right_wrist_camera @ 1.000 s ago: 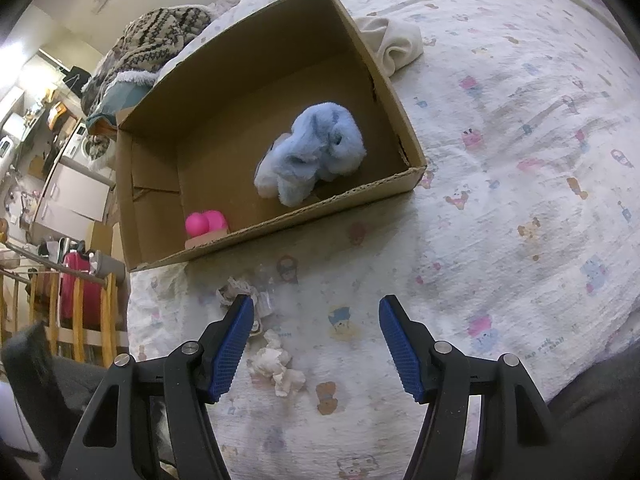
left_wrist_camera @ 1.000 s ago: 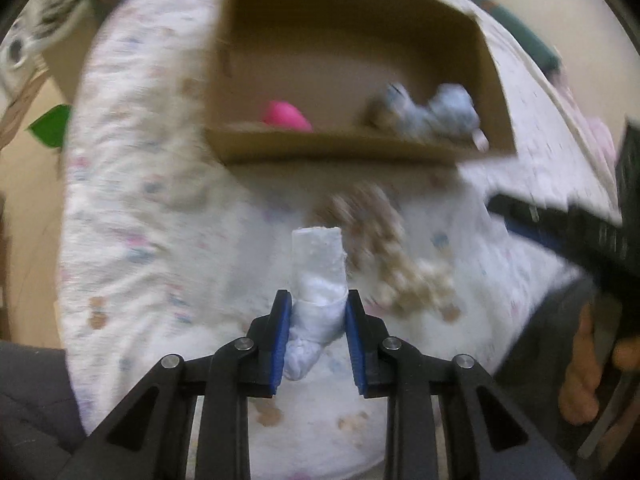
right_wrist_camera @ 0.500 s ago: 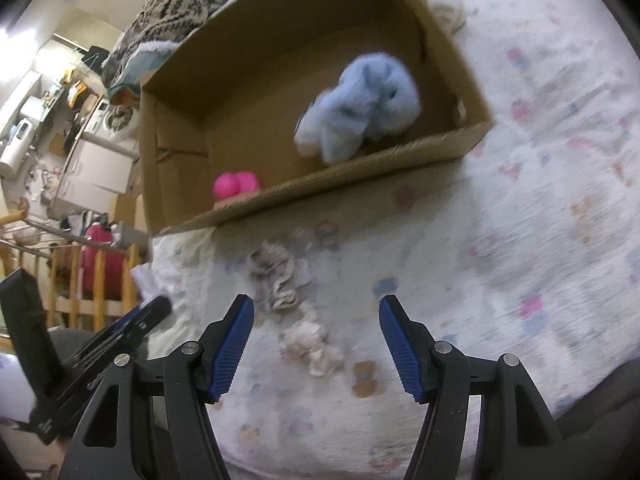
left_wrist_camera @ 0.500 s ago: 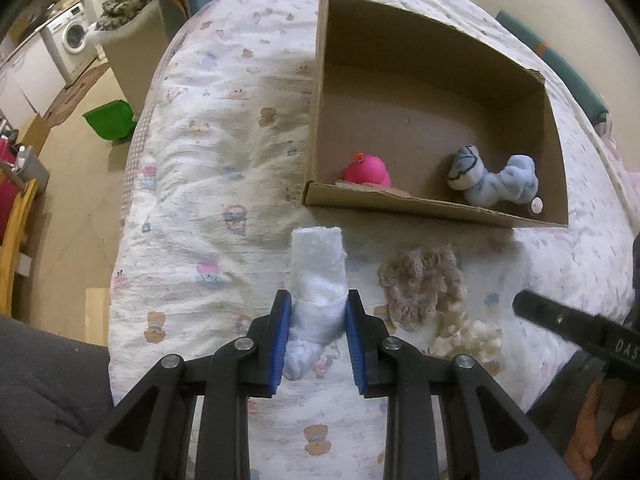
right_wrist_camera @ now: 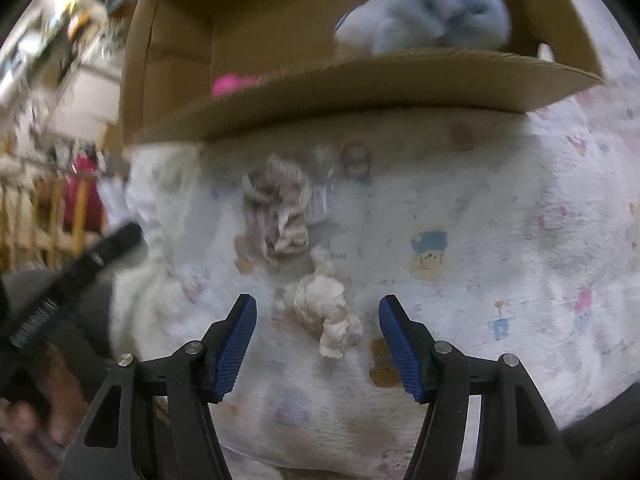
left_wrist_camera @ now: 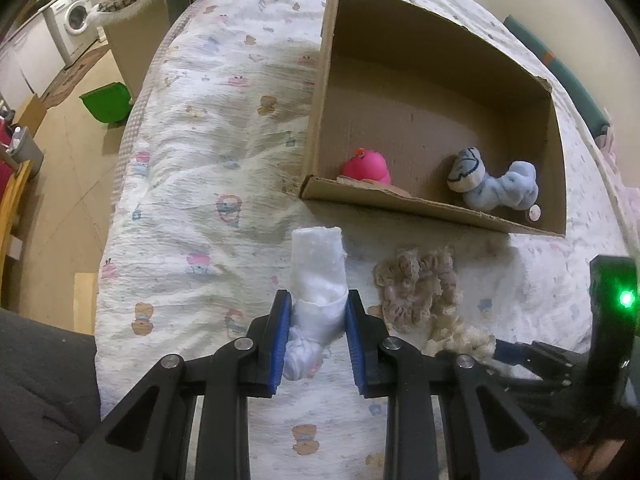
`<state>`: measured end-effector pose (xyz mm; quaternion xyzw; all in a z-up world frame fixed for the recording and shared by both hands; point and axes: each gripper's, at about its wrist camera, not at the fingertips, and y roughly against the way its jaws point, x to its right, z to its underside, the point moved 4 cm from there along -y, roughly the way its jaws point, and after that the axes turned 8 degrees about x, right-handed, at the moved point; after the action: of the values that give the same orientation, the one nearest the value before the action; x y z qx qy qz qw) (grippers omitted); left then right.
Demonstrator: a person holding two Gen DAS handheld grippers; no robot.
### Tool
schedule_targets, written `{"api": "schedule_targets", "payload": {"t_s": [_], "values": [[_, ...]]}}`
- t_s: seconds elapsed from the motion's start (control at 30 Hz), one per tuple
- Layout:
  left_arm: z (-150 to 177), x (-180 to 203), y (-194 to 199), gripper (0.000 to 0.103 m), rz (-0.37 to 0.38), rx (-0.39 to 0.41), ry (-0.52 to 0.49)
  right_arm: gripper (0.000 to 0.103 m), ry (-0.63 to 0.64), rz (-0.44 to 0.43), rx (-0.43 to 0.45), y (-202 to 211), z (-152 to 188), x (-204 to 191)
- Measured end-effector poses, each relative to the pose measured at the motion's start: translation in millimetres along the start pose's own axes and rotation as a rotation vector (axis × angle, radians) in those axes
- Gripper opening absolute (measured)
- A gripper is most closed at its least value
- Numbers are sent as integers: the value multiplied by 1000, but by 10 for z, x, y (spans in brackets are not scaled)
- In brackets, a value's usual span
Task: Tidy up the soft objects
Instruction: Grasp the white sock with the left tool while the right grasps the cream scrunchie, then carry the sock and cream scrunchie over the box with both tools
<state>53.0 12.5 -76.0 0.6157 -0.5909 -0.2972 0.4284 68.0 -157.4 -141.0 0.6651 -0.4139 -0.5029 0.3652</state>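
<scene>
Left gripper: still clamps white rolled sock, short of brown cardboard box;
Right gripper: wide open, empty, has dropped around cream knotted cloth before box; grab likely next

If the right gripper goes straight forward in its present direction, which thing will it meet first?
Most likely the cream scrunchie, lying between the open right gripper fingers on the bedspread. Motion blur makes depth uncertain.
</scene>
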Motion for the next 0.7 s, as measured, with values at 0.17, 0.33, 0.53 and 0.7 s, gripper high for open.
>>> {"api": "schedule_targets", "payload": {"t_s": [0.17, 0.33, 0.53, 0.7], "values": [[6, 3, -5, 24, -10, 6, -11, 33, 57, 9, 9, 6, 47, -90], [18, -35, -19, 24, -29, 9, -15, 12, 101, -5, 40, 88, 75, -196], [20, -82, -3, 24, -53, 23, -15, 12, 102, -34, 66, 244, 183, -287], [-2, -122, 68, 24, -63, 49, -14, 12, 107, -63, 105, 503, 197, -261]]}}
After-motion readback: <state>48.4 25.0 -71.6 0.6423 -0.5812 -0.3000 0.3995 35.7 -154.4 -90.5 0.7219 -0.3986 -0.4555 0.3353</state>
